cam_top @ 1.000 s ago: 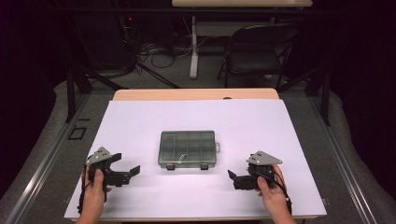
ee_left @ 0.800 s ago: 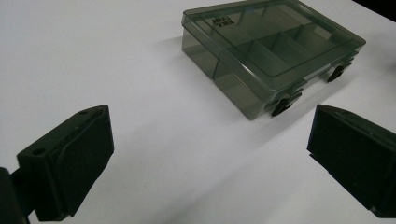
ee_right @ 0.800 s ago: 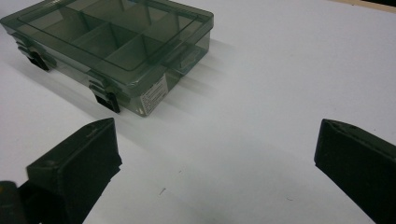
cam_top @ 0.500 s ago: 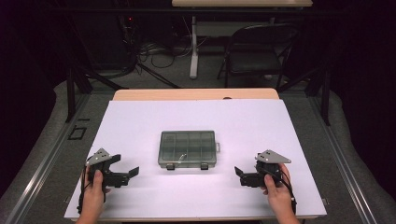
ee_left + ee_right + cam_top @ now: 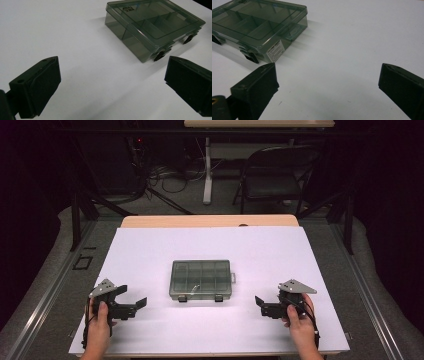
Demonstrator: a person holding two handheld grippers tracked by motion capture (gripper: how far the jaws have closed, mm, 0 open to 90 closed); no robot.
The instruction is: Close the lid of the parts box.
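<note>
A smoky clear compartment box [image 5: 201, 279] lies shut in the middle of the white table top [image 5: 310, 255], its two black latches facing the person. My left gripper [image 5: 132, 296] stands open near the front left, its jaws wide apart and pointing toward the box. Near the front right, my right gripper [image 5: 267, 301] is open too and points left at the box. In the left gripper view the box [image 5: 155, 22] lies ahead to the right of the gripper [image 5: 112, 67]. From the right gripper [image 5: 327, 71], the box [image 5: 259, 22] shows a white label on its side.
A wooden table edge [image 5: 210, 221] shows behind the white top. Beyond it stand a black folding chair [image 5: 280, 175] and a table leg [image 5: 207, 170], with cables on the floor. Bare white surface lies between each gripper and the box.
The right gripper has drifted a little to the right, away from the box. The left gripper and the box have stayed where they were.
</note>
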